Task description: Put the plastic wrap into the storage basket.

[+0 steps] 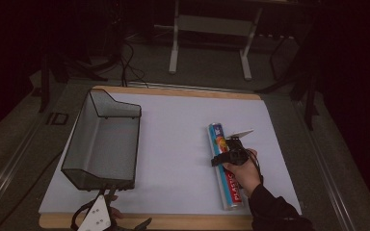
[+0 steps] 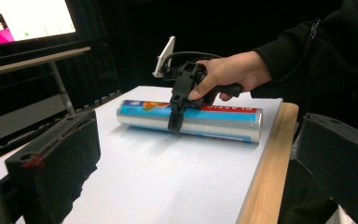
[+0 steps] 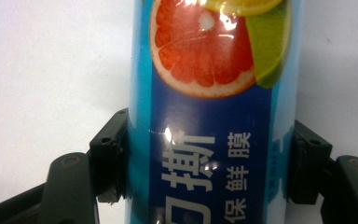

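A roll of cling film (image 1: 219,137) with a blue fruit-print label lies lengthwise on the white board (image 1: 173,125), right of centre. My right gripper (image 1: 225,155) straddles its middle from above. In the right gripper view the black pads (image 3: 114,154) press on both sides of the roll (image 3: 209,116), so the right gripper (image 3: 209,158) is shut on it. The left gripper view shows that roll (image 2: 223,122) side-on, with the right gripper (image 2: 177,112) clamped over it. My left gripper (image 1: 107,195) rests at the board's near left edge, and its jaws (image 2: 200,140) stand wide with nothing between them.
A dark wire-mesh basket (image 1: 77,130) sits on the left of the board, just beyond my left gripper. A wooden tabletop rim (image 1: 173,222) frames the board. A metal table frame (image 1: 173,48) stands on the floor behind. A lit screen (image 2: 28,18) glows far off.
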### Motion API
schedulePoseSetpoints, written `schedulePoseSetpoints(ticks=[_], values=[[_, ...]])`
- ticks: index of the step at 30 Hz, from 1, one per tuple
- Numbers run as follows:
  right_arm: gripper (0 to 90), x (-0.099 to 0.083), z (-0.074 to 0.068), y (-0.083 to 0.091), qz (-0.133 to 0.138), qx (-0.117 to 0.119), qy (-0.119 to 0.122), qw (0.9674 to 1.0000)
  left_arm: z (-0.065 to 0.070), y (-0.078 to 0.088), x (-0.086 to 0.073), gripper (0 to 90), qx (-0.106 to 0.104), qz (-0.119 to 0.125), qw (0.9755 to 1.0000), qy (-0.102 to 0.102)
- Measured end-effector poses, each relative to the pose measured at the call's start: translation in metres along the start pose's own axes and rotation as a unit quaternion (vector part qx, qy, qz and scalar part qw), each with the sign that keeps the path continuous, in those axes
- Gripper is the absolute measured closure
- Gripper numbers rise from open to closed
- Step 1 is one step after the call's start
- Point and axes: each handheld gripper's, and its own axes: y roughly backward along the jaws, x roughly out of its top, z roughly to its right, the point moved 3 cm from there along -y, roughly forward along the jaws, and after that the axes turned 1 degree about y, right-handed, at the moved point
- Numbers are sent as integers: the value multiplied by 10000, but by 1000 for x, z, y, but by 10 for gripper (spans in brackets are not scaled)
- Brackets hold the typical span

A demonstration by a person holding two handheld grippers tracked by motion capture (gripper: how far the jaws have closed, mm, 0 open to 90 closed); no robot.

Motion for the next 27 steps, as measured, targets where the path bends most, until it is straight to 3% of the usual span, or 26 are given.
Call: schedulePoseSetpoints(ticks=[8,14,21,27], values=[[315,11,-4,23,425,405,-74,9983,0,0,0,5,11,-16,10000,-16],[315,26,-15,47,827,643,-18,9945,0,0,0,6,20,-20,10000,-12],[315,39,-42,60,1095,683,266,9913,0,-1,-1,6,24,-34,10000,-16],[315,47,-75,64,1369,586,627,9869,-1,0,-1,6,20,-39,10000,-7]])
